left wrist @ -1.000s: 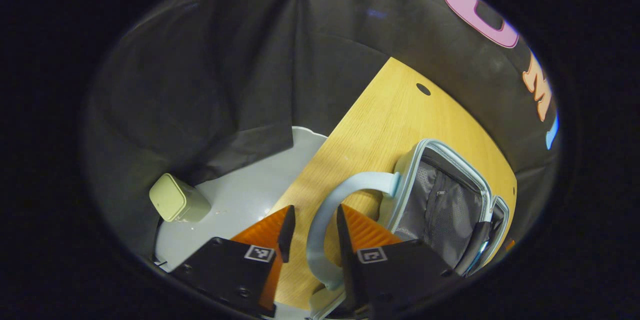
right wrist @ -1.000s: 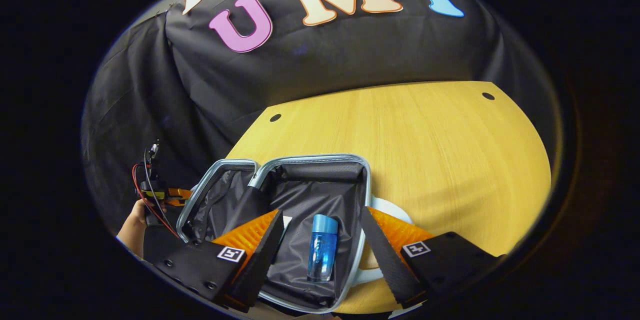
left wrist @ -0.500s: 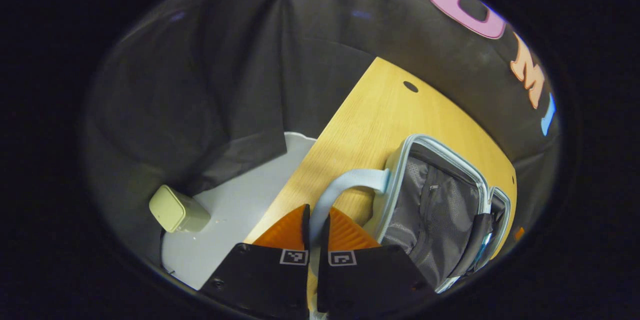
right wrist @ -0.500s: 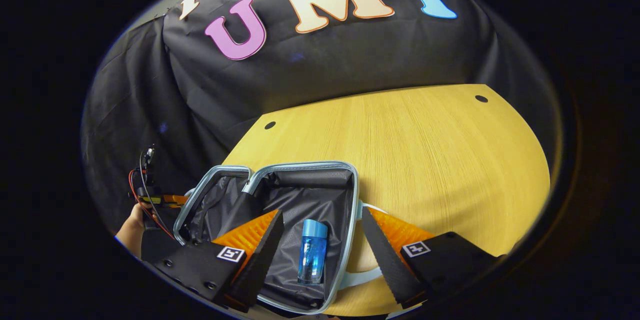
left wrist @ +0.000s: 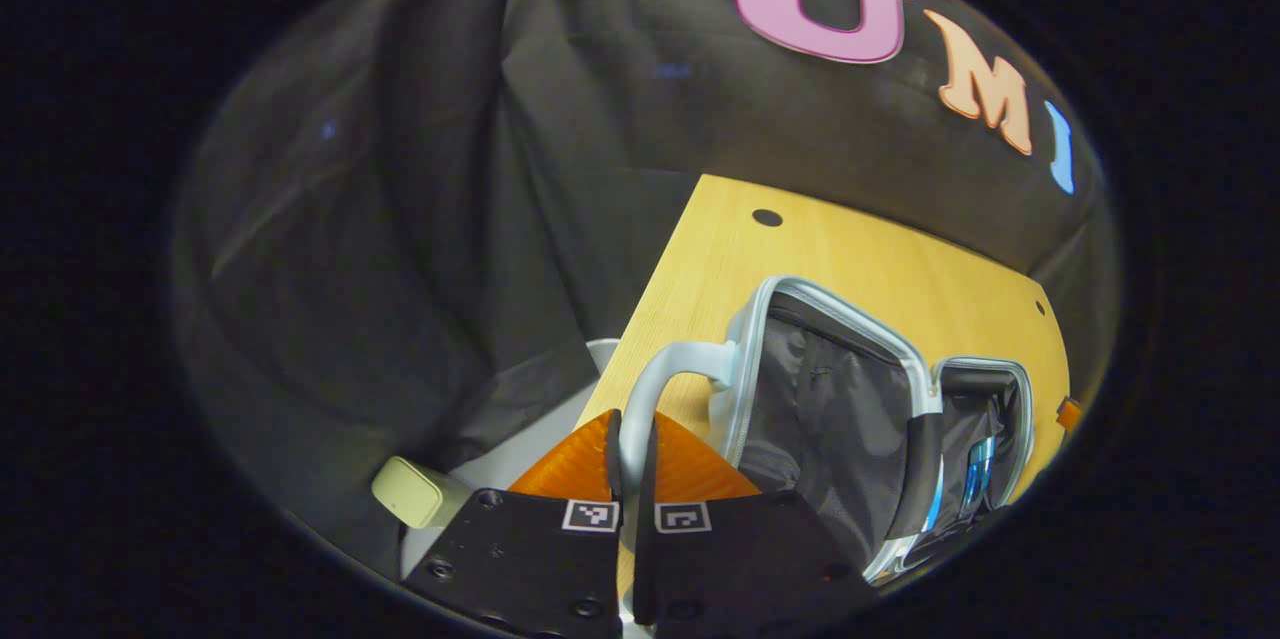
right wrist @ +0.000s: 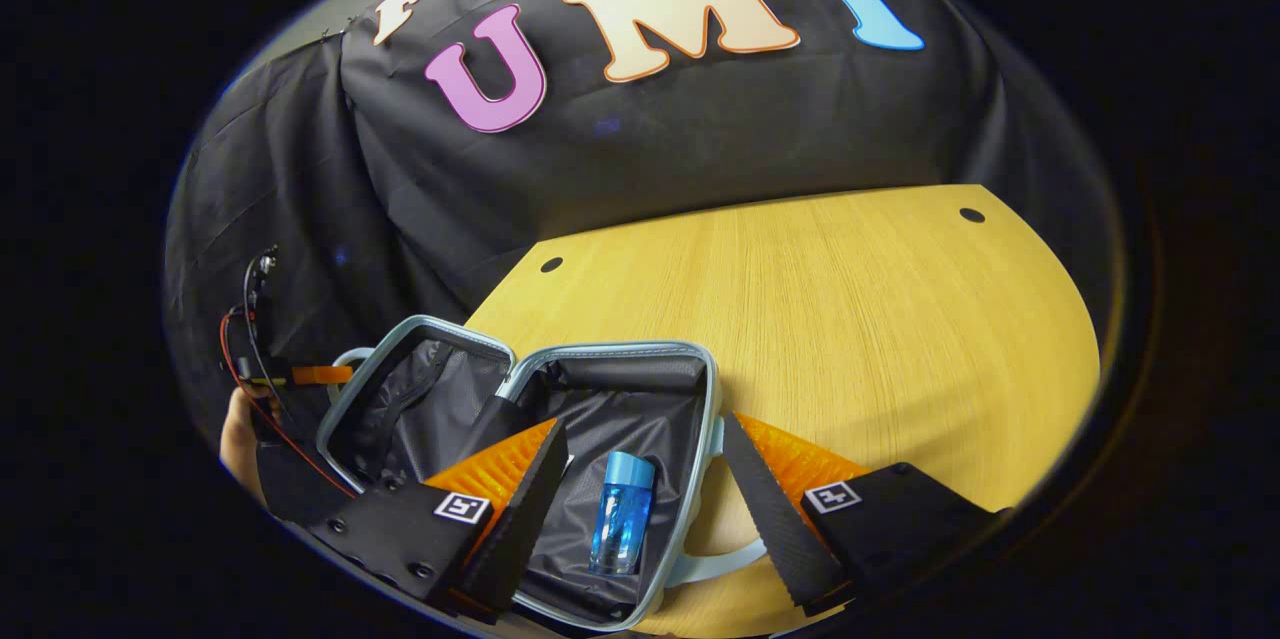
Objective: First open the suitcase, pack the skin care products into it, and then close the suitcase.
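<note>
currently the suitcase (right wrist: 560, 479) lies open on the table (right wrist: 850, 319), both halves lined in dark fabric. a blue bottle (right wrist: 620, 512) lies in the right half, cap toward the far side; in the left gripper view the bottle (left wrist: 978, 484) shows in the farther half. packing looks done as far as can be seen; the step in hand is judged to be closing the case.

the left gripper (left wrist: 630, 444) has its jaws closed tight on the pale handle (left wrist: 665, 384) of the left half, both fingers pressing the strap. the right gripper (right wrist: 640, 509) hovers over the right half with its jaws wide apart, holding nothing; the bottle sits between the fingers in that view, but contact cannot be confirmed.

recommendation: lift the left half by the handle in an arc about the hinge, not straight up, so the case does not slide on the table. move the right gripper out of the case before the lid comes over, or rest it on the outer rim to steady the base. check that the bottle lies flat and the lining is not caught at the rim.

beyond the table's left edge, a small pale box (left wrist: 420, 494) sits on a grey surface.
</note>
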The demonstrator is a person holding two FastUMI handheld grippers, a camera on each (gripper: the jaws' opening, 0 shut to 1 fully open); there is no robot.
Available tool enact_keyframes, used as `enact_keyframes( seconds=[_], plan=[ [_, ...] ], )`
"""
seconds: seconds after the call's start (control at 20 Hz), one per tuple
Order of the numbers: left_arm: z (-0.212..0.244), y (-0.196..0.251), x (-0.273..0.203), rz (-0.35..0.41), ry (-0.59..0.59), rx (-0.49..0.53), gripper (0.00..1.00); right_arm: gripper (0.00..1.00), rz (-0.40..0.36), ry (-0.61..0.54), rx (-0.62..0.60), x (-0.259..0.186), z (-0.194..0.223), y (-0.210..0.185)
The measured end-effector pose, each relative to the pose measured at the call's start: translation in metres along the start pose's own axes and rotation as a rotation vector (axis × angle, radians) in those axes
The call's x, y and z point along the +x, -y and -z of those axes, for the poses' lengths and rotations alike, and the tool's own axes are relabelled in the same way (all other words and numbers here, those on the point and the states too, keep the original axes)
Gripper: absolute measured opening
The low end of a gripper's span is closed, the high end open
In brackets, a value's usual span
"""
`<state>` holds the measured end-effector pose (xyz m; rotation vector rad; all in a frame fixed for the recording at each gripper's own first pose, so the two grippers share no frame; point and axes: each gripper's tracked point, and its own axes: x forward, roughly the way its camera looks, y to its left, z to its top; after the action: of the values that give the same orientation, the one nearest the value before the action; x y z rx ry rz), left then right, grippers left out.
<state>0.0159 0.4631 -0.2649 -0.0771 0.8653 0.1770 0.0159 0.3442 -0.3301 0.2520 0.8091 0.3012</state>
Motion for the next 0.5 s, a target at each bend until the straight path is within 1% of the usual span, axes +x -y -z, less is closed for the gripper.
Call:
enact_keyframes(
  seconds=[0.1, 0.2, 0.35, 0.5],
  plan=[
    [-0.023, 0.014, -0.022, 0.023, 0.050, 0.029, 0.00, 0.98, -0.011, 0.022, -0.025, -0.001, -0.008, 0.002],
    [-0.039, 0.029, -0.041, 0.030, 0.079, 0.050, 0.00, 0.98, -0.029, 0.034, -0.039, -0.003, -0.011, 0.005],
    [-0.058, 0.063, -0.071, 0.073, 0.132, 0.086, 0.00, 0.98, -0.067, 0.034, -0.077, -0.013, -0.011, 0.013],
    [-0.073, 0.099, -0.094, 0.127, 0.165, 0.054, 0.00, 0.98, -0.095, 0.038, -0.110, -0.021, -0.014, 0.023]
  ],
)
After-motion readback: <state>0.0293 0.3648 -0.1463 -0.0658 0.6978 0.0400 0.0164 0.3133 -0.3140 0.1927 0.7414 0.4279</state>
